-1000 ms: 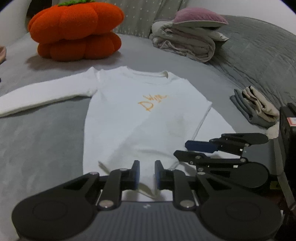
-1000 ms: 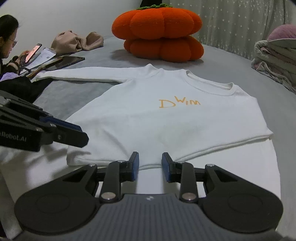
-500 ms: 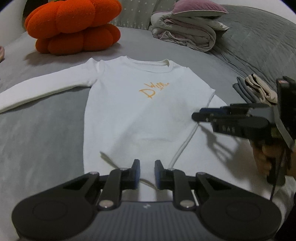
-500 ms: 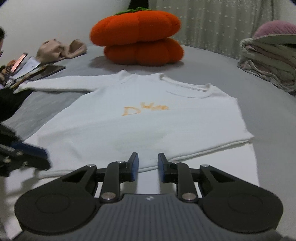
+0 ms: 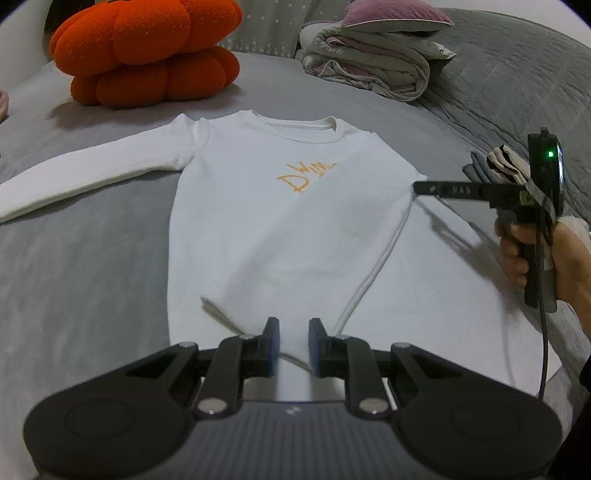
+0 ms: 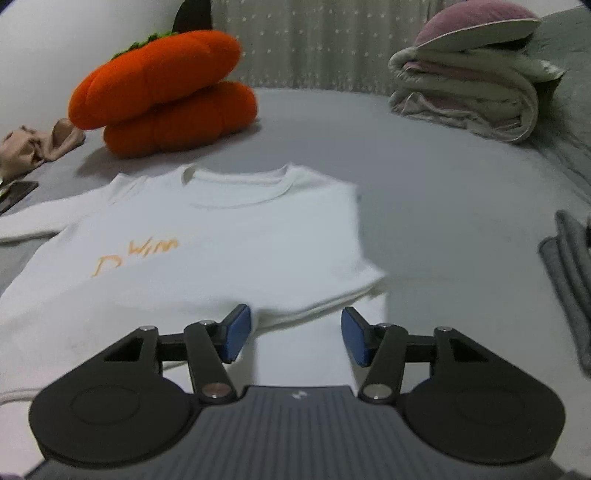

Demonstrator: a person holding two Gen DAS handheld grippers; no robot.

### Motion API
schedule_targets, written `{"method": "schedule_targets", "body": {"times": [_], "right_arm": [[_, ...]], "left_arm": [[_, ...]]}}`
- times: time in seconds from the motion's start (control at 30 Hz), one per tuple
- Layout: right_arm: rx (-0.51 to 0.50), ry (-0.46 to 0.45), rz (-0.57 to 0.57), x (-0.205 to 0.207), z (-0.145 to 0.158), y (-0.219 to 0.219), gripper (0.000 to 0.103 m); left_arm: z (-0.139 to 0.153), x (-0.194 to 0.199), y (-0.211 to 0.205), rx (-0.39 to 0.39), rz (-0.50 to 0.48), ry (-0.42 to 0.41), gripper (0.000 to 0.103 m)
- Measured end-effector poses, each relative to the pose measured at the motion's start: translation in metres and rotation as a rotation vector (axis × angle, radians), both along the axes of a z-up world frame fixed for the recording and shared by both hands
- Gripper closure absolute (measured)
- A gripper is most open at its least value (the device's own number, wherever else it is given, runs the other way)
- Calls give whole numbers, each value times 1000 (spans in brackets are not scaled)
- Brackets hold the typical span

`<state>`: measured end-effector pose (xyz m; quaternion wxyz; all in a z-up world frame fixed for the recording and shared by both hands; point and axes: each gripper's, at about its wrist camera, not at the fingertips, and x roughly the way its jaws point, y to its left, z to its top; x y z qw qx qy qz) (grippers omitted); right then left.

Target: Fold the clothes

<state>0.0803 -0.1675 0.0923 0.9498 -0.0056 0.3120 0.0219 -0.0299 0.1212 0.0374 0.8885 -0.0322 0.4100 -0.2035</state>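
The fingers of the left gripper [image 5: 292,345] stand close together with a narrow gap, and white cloth shows in that gap at the near end of the shirt; whether they actually pinch it I cannot tell. The fingers of the right gripper [image 6: 296,341] are spread wide apart with nothing between them, poised just above the folded edge on the shirt's right side. The white shirt [image 5: 280,229] lies flat, front up, on the grey bed [image 5: 85,266], with orange lettering [image 5: 306,176] on the chest and the collar pointing away from the cameras. One sleeve [image 5: 92,173] stretches out straight to the left across the bed; the other side is already folded in over the body, leaving a long seam edge running down the right. In the left view the right gripper [image 5: 419,186] shows side-on, held by a hand [image 5: 517,251] around its handle, its tip near the shirt's right shoulder. Behind the shirt sits an orange pumpkin cushion [image 5: 147,55], and to its right a pile of folded blankets [image 5: 373,62] with a purple pillow [image 5: 395,14] on top. A small stack of folded clothes [image 5: 495,166] lies at the right, well apart from the shirt.
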Motion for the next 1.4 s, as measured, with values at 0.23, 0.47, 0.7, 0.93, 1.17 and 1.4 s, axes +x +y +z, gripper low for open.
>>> {"method": "schedule_targets", "body": {"times": [0.23, 0.47, 0.7, 0.93, 1.17, 1.4], "right_arm": [[20, -49, -48, 11, 8, -23, 94], [139, 44, -31, 39, -9, -62, 69], [229, 21, -2, 31, -3, -69, 92], [301, 76, -163, 35, -3, -76, 92], [218, 68, -152, 40, -6, -69, 84], [125, -52, -90, 38, 17, -53, 81]], "left_arm": [[5, 0, 0, -15, -23, 2, 78], [3, 5, 1, -19, -23, 6, 78], [5, 7, 1, -28, -22, 16, 78], [3, 8, 4, -33, -16, 21, 78], [4, 8, 4, -36, -12, 27, 77], [4, 10, 3, -33, -15, 25, 72]]}}
